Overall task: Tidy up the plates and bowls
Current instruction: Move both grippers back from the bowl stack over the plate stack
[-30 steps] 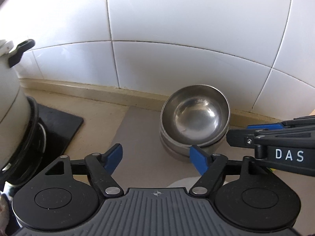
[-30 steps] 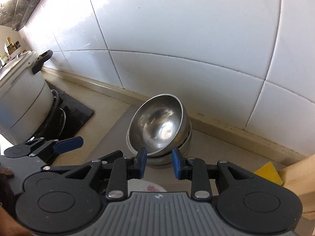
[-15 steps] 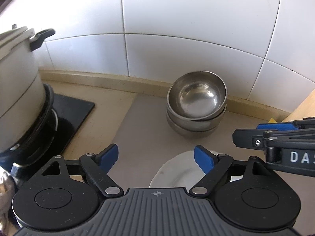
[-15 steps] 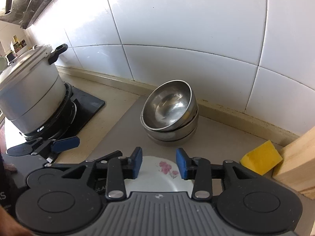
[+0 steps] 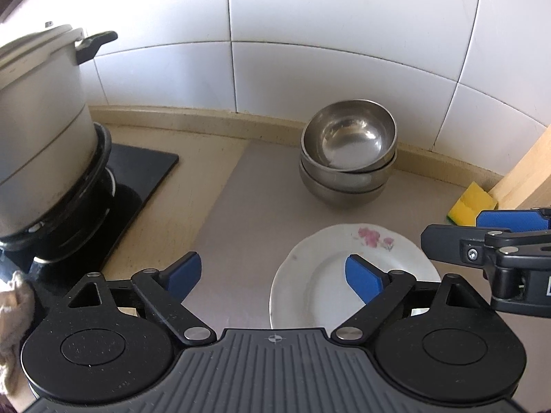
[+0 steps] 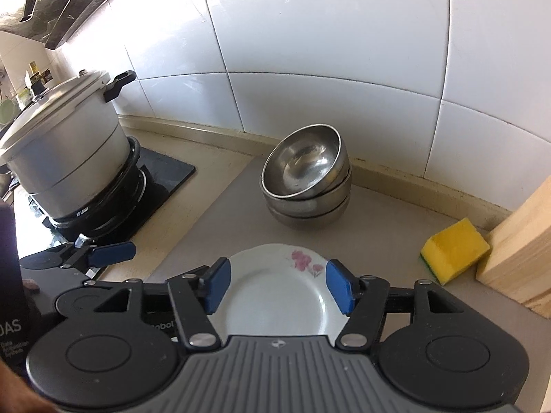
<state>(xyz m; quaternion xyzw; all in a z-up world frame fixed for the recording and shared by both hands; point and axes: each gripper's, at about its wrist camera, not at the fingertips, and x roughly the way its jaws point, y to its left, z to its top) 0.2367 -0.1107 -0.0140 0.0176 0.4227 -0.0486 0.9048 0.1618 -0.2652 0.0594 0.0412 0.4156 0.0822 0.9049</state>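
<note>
Steel bowls (image 5: 348, 151) are nested in a stack on the grey mat (image 5: 241, 213), close to the tiled wall (image 5: 344, 34), the top bowl tipped slightly off level. A white plate (image 6: 275, 296) with a pink flower print is laid flat on the same mat, nearer the cameras and apart from the stack. The right gripper (image 6: 275, 284) is held above the plate; its jaws have just been opening, they stand about half apart, and nothing is gripped, though whether the blue pads touch the plate cannot be told from this angle. The left gripper (image 5: 275, 277) is carried over the mat beside the plate's left edge, its jaws spread wide after opening further, with nothing between them. A yellow sponge (image 6: 454, 249) is seen to the right, just beside a wooden block (image 6: 520, 241). To the left, a lidded metal pot (image 6: 65, 144) is set on a black stove (image 6: 162, 179).
</note>
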